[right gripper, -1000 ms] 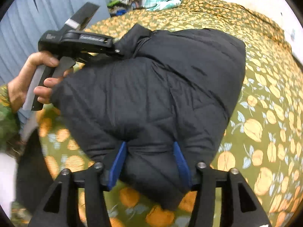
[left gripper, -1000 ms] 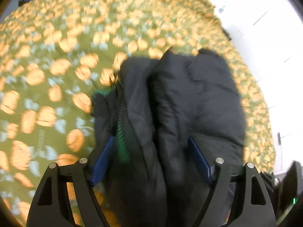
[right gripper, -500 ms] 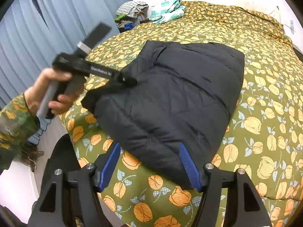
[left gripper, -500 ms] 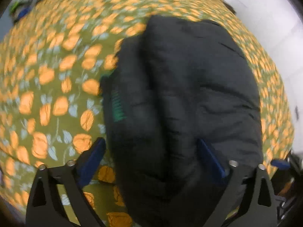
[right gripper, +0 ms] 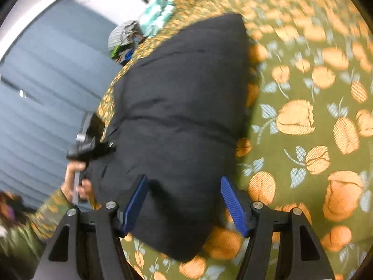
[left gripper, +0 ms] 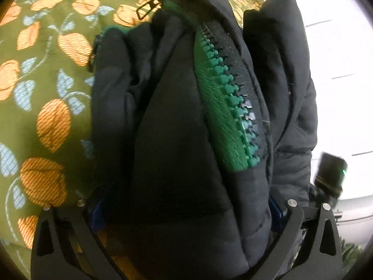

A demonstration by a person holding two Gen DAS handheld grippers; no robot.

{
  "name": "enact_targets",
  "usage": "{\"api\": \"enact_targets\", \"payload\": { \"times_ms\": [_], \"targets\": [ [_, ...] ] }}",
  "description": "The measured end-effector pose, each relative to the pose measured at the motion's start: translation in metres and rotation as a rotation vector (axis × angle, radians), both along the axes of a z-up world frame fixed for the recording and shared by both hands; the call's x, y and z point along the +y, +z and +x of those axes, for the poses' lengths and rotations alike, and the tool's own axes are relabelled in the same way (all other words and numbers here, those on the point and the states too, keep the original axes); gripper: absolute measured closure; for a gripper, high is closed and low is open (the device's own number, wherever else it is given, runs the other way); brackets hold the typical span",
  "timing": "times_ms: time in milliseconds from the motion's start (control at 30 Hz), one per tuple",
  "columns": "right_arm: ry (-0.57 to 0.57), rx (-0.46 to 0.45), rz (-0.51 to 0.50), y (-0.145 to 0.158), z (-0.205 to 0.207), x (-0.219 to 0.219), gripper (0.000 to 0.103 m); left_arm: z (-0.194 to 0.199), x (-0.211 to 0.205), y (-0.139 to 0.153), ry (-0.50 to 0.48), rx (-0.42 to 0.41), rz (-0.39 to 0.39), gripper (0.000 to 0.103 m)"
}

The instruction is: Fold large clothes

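Note:
A black puffy jacket [right gripper: 177, 107] lies folded into a bundle on the green bed cover with orange flowers [right gripper: 303, 121]. Its green zipper [left gripper: 223, 107] shows close up in the left wrist view. My left gripper [left gripper: 184, 207] has its jaws wide around the thick end of the jacket [left gripper: 177, 154], which fills the gap and hides the blue pads. My right gripper [right gripper: 184, 200] is open, its blue pads either side of the jacket's near corner. The left gripper also shows in the right wrist view [right gripper: 91, 140], held in a hand at the jacket's left edge.
Blue-grey curtains [right gripper: 46, 88] hang to the left of the bed. A pile of other clothes [right gripper: 144, 28] lies at the bed's far end. A white wall [left gripper: 338, 70] and a dark device [left gripper: 331, 170] are to the right in the left wrist view.
Both grippers have moved in close to the jacket again. The left now straddles the zipper end and the right straddles the near corner. The views have tilted.

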State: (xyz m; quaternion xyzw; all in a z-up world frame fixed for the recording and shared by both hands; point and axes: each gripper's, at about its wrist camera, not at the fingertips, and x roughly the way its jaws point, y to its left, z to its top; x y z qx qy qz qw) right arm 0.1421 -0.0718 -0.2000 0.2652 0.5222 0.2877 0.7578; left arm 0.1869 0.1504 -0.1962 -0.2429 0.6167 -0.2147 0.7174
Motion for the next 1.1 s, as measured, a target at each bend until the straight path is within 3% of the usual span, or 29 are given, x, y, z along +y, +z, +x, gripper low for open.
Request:
{"api": "enact_targets", "payload": {
  "times_ms": [167, 267, 333, 400, 433, 533, 733, 933, 1100],
  "targets": [
    [0.044, 0.043, 0.134, -0.026, 0.028, 0.005, 0.016, 0.000, 0.006, -0.010, 0.002, -0.014, -0.053, 0.000],
    [0.037, 0.100, 0.212, -0.050, 0.051, 0.016, 0.014, 0.001, 0.011, -0.018, 0.047, -0.019, -0.085, 0.000],
    [0.025, 0.093, 0.211, -0.048, 0.061, 0.031, 0.014, 0.001, 0.012, -0.020, 0.097, -0.012, -0.095, 0.000],
    [0.039, 0.059, 0.179, -0.034, 0.063, 0.041, 0.015, -0.004, 0.010, -0.016, 0.124, -0.016, -0.092, 0.002],
    [0.071, 0.017, 0.161, -0.020, 0.060, 0.046, 0.018, -0.010, 0.010, -0.012, 0.130, -0.028, -0.108, 0.009],
    [0.136, -0.077, 0.151, 0.010, 0.047, 0.047, 0.032, -0.031, 0.009, 0.006, 0.135, -0.083, -0.139, 0.019],
    [0.218, -0.268, 0.140, 0.079, 0.033, 0.054, 0.032, -0.042, -0.008, 0.051, 0.129, -0.178, -0.158, 0.024],
    [0.212, -0.386, 0.171, 0.127, 0.084, 0.036, 0.032, 0.010, -0.031, 0.114, 0.119, -0.303, -0.120, 0.024],
    [0.168, -0.405, 0.176, 0.139, 0.140, 0.000, 0.032, 0.072, -0.063, 0.135, 0.089, -0.343, -0.055, 0.024]
  ]
}}
